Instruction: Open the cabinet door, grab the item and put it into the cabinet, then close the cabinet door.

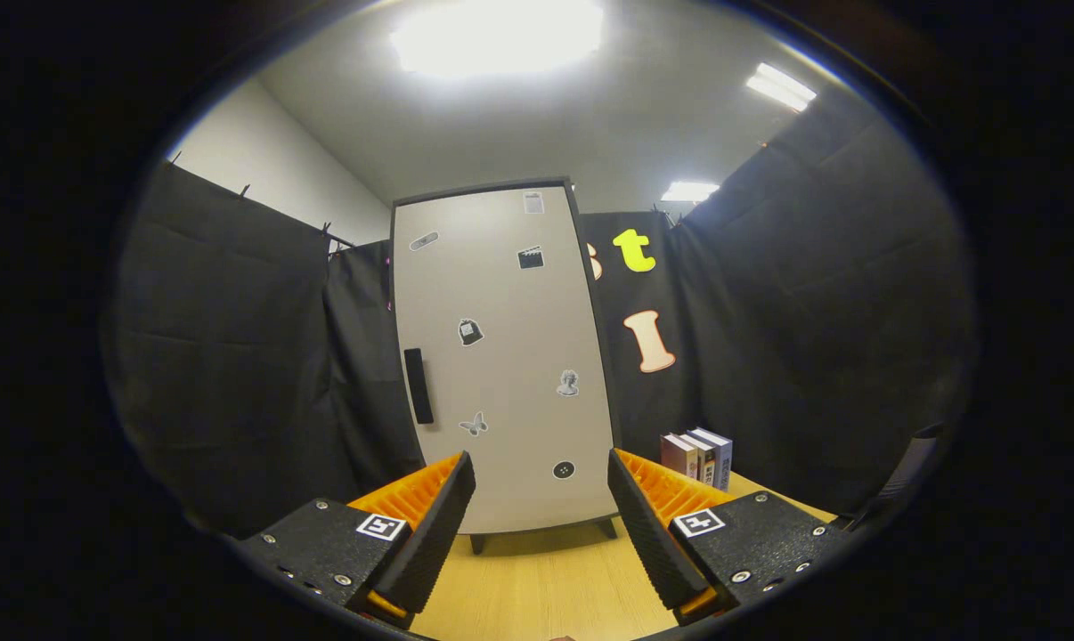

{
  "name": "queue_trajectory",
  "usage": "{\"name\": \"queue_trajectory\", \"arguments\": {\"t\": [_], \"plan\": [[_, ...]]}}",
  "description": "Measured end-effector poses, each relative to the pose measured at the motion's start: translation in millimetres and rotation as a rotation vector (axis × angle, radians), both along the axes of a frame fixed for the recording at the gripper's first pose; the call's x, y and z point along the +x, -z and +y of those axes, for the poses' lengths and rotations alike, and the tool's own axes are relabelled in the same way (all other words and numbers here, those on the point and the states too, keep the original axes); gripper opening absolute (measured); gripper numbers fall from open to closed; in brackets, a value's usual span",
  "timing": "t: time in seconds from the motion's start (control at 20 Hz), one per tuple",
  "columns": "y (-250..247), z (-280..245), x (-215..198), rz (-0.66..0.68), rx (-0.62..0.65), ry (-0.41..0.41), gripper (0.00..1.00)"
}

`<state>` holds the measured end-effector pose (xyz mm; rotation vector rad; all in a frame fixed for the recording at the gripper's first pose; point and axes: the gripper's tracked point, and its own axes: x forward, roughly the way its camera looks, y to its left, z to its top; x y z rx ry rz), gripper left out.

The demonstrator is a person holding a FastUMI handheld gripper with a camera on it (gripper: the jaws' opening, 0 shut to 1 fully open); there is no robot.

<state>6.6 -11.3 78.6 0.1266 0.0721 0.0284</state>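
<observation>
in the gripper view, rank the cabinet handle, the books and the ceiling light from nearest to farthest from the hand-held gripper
The hand-held gripper is open, holding nothing.
1. Books: standing on the table just beyond the right finger.
2. Handle: on the shut cabinet door's left edge, above the left finger.
3. Ceiling light: overhead, farthest.

Gripper [541, 485]: fingers spread apart, holding nothing.
Cabinet [501, 356]: upright beyond the fingers at the worktop's [546, 588] far edge, door closed, dark handle [419, 385] along its left side.
Books [697, 457]: upright, right of the cabinet.
</observation>
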Motion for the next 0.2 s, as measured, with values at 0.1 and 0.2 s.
{"name": "queue_trajectory", "arguments": {"t": [0.1, 0.2], "plan": [[2.4, 0.6, 2.0, 0.014, 0.013, -0.002, 0.93], [-2.3, 1.3, 4.3, 0.0, 0.012, 0.004, 0.94]]}}
